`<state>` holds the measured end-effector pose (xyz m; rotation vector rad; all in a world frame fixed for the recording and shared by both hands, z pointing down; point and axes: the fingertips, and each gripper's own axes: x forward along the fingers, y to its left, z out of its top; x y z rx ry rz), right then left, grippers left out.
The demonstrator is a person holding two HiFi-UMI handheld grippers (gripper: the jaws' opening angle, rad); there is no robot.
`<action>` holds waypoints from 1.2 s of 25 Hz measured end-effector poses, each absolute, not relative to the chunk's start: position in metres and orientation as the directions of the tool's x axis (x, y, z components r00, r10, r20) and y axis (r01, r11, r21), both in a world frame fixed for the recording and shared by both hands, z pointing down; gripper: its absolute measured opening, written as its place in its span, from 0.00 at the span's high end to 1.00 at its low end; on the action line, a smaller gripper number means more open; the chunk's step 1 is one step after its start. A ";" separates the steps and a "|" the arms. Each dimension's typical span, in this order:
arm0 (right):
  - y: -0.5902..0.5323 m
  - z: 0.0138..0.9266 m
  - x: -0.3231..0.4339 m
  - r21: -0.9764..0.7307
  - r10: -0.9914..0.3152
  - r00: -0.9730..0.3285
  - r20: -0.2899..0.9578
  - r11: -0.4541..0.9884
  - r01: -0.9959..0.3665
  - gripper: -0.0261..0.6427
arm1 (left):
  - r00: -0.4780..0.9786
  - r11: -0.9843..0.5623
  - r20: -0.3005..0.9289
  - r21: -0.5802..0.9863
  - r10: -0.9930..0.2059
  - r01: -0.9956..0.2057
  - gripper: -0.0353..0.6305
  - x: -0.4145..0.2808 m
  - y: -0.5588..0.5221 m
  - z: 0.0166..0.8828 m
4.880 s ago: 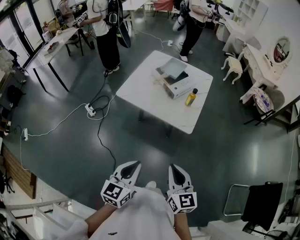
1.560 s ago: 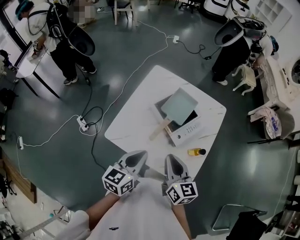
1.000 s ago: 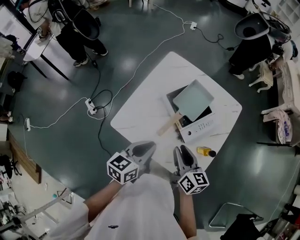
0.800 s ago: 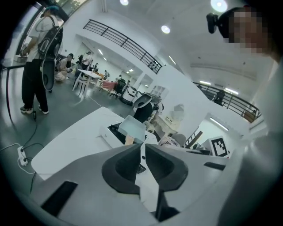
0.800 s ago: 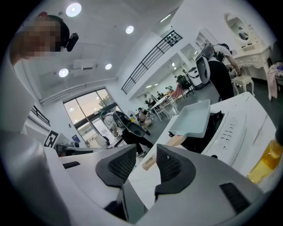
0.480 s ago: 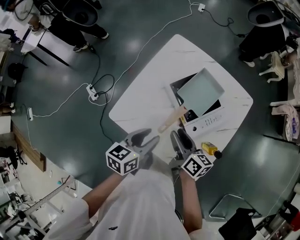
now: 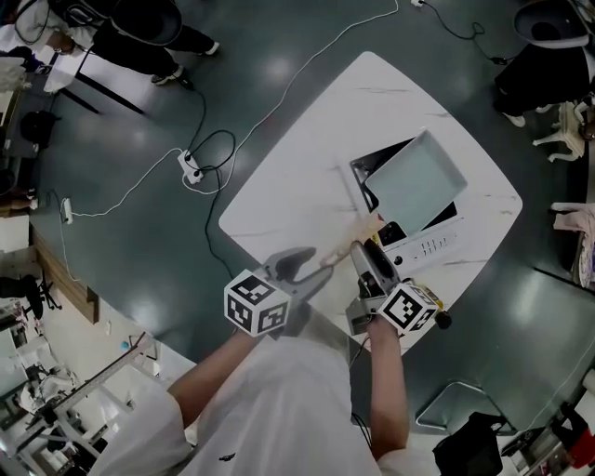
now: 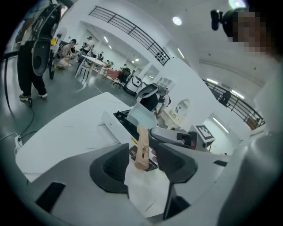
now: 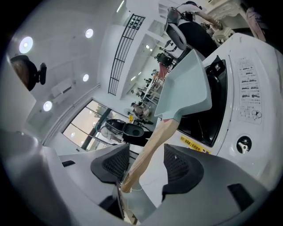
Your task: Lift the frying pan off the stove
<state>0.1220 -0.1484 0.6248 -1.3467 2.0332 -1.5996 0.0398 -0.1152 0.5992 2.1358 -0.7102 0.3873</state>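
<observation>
from the head view, your right gripper [image 7: 361, 251] covers part of the wooden handle [image 7: 337, 257], so you cannot see all of the handle there. the frying pan [image 7: 416, 181] covers most of the stove [image 7: 432, 249], and only a dark strip of the cooking top shows beside it. the left gripper view shows the pan small and far off, and you cannot see inside it. people [image 7: 139, 23] at the top edge of the head view are cut off.

the frying pan [image 9: 185, 92] is square with low walls and a pale blue-green colour. its handle [image 9: 150, 150] is light wood, long and flat (a bit wider near the free end). the pan sits on the stove [image 9: 247, 101], a white box with a black top and a round knob [image 9: 243, 143] on its front. the stove stands on the white table [image 7: 279, 186], near the far right side. the handle sticks out past the stove toward you.

your right gripper [image 9: 146, 165] is opening. its jaws are spread wide, and the handle runs between them, but the pads do not press on it.

your left gripper [image 8: 142, 163] is opening too, jaws wide apart. the free end of the handle [image 8: 141, 152] shows between them, not pinched. your left gripper [image 7: 314, 265] is just beside the handle's end, close to your right one.
</observation>
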 end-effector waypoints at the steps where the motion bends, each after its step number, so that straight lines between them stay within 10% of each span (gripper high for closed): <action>1: -0.151 0.628 0.122 -0.860 -0.754 -0.557 0.347 -0.020 -0.510 0.64 | 0.795 -0.488 0.498 0.629 -0.346 -0.606 0.65 0.041 -0.115 0.604; 30: -0.181 0.651 0.110 -0.973 -0.794 -0.573 0.203 -0.099 -0.208 0.78 | 0.834 -0.326 0.425 0.780 -0.352 -0.535 0.74 0.049 -0.115 0.631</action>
